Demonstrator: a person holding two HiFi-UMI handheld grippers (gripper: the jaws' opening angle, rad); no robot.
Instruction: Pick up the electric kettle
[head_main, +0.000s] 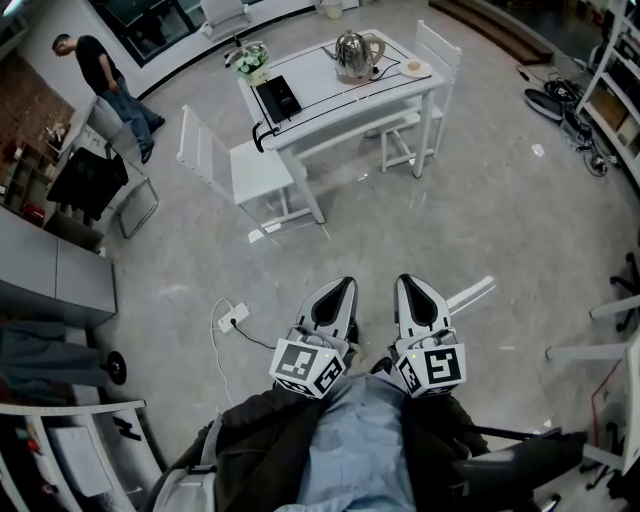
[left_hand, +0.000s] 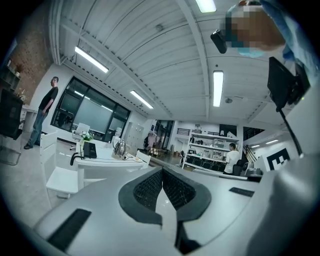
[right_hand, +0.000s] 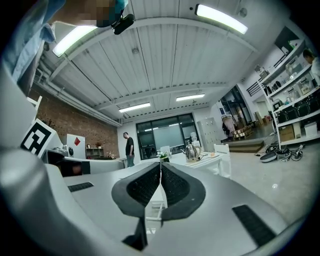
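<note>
We hold the left tongs (head_main: 344, 288) and right tongs (head_main: 411, 286) pressed together and empty, well apart from the white tabletop (head_main: 320, 92). The electric kettle (head_main: 357, 55) stands upright on it. We judge it rigid, smooth-sided and slippery, best grasped by its handle.

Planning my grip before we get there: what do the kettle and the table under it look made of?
Electric kettle: likely polished stainless steel, silvery body with bright mirror-like glints; handle material unclear from here. Table: white with an even, dull finish, probably painted wood or laminate; too far to be sure.
</note>
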